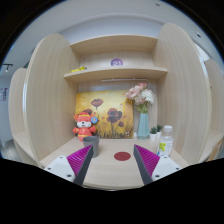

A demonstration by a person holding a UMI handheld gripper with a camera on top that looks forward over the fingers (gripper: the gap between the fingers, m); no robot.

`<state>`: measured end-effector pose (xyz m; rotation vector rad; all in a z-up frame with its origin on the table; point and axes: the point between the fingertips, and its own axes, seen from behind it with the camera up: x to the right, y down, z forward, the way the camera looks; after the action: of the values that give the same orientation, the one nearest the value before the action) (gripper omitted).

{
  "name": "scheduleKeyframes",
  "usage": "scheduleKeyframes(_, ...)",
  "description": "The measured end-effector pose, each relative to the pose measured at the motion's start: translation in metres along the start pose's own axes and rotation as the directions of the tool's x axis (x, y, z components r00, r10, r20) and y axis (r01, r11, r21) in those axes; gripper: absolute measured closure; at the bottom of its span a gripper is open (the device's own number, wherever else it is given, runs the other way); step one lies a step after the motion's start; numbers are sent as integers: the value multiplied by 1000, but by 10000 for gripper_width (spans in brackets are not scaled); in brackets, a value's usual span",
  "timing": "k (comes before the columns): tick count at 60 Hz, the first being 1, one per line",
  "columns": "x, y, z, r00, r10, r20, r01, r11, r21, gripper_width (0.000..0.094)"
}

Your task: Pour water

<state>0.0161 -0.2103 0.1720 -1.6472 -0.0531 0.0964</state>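
Note:
My gripper [113, 162] is open and empty, its two purple-padded fingers [82, 158] spread wide over a light wooden desk [110, 172]. A small red round coaster [122, 156] lies on the desk between the fingertips, a little ahead of them. A clear bottle with a green cap [165, 141] stands beyond the right finger, near the desk's right side. A grey cup [86, 143] stands just beyond the left finger.
A vase with flowers [142, 112] stands at the back right, in front of a yellow flower picture [108, 112]. An orange toy figure [84, 125] sits at the back left. A shelf [115, 72] runs above, and wooden side panels [50, 95] close in the desk.

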Motion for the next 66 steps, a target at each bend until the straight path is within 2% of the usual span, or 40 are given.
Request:
scheduleKeyframes(26,199,75,44,959,17,-282,-39,997,-72,124)
scheduleKeyframes(44,248,73,109,949,-30,-314,13,998,-57,124)
scheduleKeyframes(53,255,69,142,955,-41,-293,23,998,-63,126)
scheduleKeyframes(57,253,68,152,960,-32,-279,17,998,-56,178)
scheduleKeyframes(63,249,65,160,961,-21,-277,12,999,-33,353)
scheduleKeyframes(66,247,64,161,963,-17,-270,10,1000,-27,392)
